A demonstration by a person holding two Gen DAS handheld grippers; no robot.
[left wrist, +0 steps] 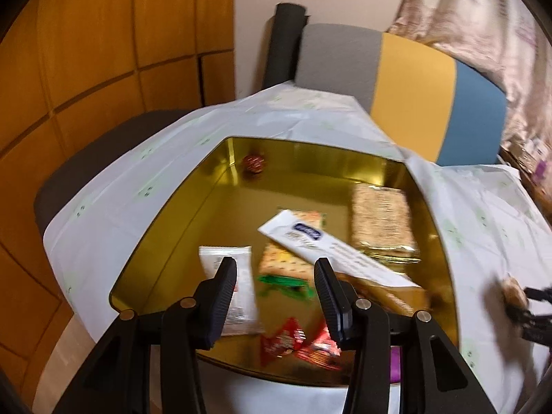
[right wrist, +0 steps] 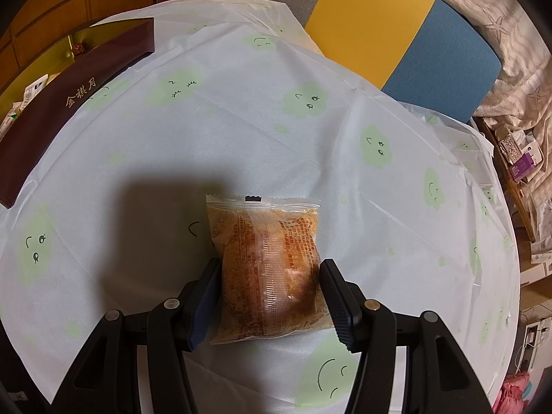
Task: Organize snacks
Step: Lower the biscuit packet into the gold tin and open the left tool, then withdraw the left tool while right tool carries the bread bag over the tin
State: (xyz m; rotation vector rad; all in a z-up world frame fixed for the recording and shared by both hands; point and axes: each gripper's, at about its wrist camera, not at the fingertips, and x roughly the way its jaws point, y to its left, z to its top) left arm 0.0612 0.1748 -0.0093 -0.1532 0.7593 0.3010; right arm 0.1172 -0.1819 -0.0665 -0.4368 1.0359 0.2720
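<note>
Between my right fingers: a clear-wrapped pastry packet [right wrist: 267, 269], brown and crumbly, lying flat on the cloud-print tablecloth [right wrist: 241, 131].
Right gripper [right wrist: 270, 300]: I read the pads as pressed to both long sides of the packet, so it is gripping it; the sealed top edge pokes out ahead of the fingertips.
Left of my right gripper, far off: a dark maroon box wall [right wrist: 65, 103] with gold characters, its gold inside showing behind it.
Ahead and right of my right gripper: a chair back [right wrist: 396, 31] in grey, yellow and blue, past the table edge.
Left gripper [left wrist: 276, 296]: jaws parted with nothing between the pads; it hangs over the near end of the gold tin [left wrist: 214, 186].
Below my left fingers: a white snack bar [left wrist: 238, 286] under the left finger, a green-wrapped cracker pack [left wrist: 283, 269] between the two, red candy wrappers [left wrist: 300, 343] nearer the wrist.
Ahead and right of my left gripper: a long white sachet [left wrist: 327, 245] lying slantwise, and beyond it a clear pack of seeded crackers [left wrist: 383, 220].
Far corner of the tin from my left gripper: one round red-wrapped sweet [left wrist: 254, 163].
Far right of the left view: my other gripper with the packet, blurred.
</note>
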